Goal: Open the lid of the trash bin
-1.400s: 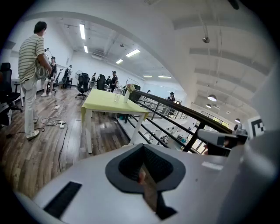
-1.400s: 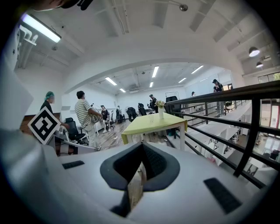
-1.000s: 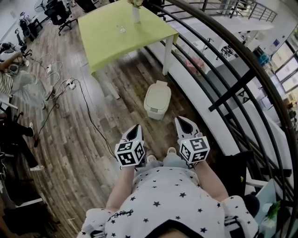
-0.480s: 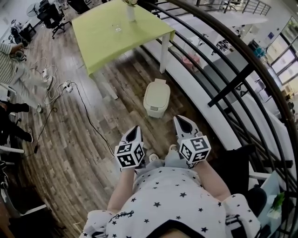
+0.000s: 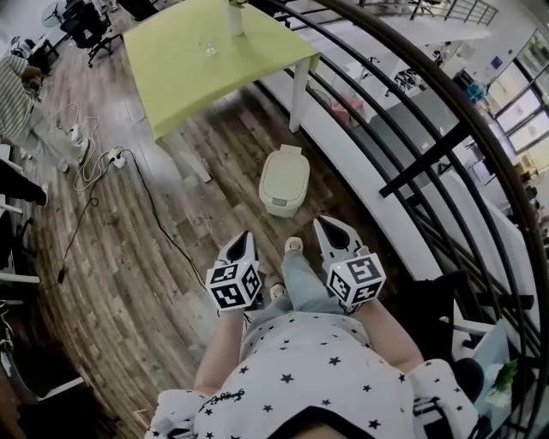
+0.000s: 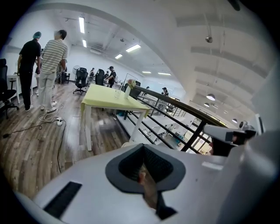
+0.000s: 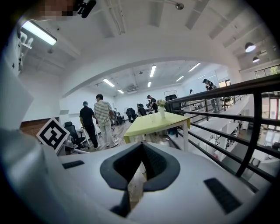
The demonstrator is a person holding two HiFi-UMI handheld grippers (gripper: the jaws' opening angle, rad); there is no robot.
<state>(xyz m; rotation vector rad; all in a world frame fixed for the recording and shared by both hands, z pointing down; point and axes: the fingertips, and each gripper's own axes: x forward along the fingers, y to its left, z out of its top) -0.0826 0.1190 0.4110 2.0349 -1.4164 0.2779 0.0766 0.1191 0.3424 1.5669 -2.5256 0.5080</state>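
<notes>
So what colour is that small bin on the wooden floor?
Cream, a small lidded plastic trash bin; the head view shows it best.

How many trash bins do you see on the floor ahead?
1. The bin stands on the floor near a leg of the table, lid down. Others may be hidden under the table.

A lime-green table [image 5: 214, 60] stands on the wooden floor [image 5: 129, 257], carrying a white vase [image 5: 235, 19] and a glass [image 5: 209, 48]. Cables run to a power strip [image 5: 114, 158] nearby. A black railing [image 5: 446, 129] curves along the right.
</notes>
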